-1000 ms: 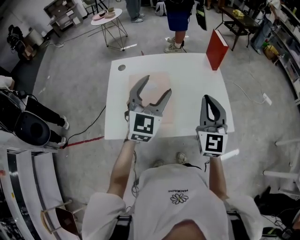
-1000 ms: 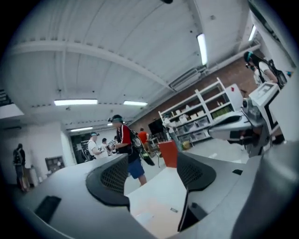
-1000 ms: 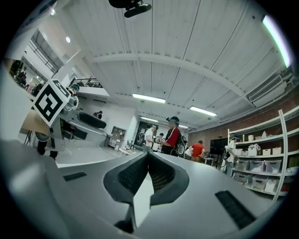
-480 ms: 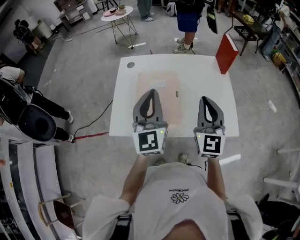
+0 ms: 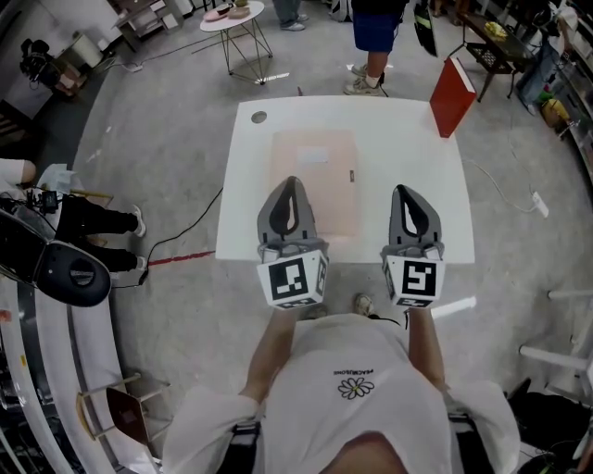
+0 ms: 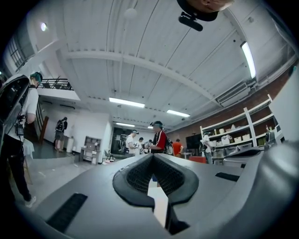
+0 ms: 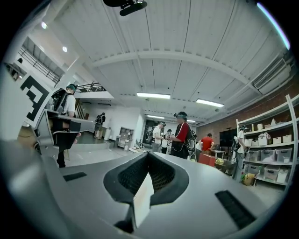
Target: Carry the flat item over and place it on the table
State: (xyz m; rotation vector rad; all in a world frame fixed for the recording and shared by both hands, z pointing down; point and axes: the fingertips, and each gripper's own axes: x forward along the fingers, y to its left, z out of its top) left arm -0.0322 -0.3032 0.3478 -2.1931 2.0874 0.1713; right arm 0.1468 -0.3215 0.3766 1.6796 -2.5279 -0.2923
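A pale pink flat sheet (image 5: 320, 194) lies on the white table (image 5: 398, 148), left of its middle. A small white slip (image 5: 313, 155) and a tiny dark piece (image 5: 352, 176) rest on it. My left gripper (image 5: 290, 181) is shut and empty, hovering over the sheet's near part. The right gripper (image 5: 406, 190) is also shut and empty, over bare table to the right of the sheet. In the left gripper view the jaws (image 6: 153, 158) meet with nothing between them. The right gripper view shows the same of its jaws (image 7: 148, 155).
A red box (image 5: 452, 97) stands upright at the table's far right corner, and a small round disc (image 5: 258, 118) lies at the far left corner. A person in blue shorts (image 5: 375, 28) stands beyond the table. A cable (image 5: 185, 243) runs over the floor at left.
The left gripper's jaws, wide open a second ago, have closed on nothing, and it has rolled upright and drawn back toward the near edge. The right gripper has hardly shifted.
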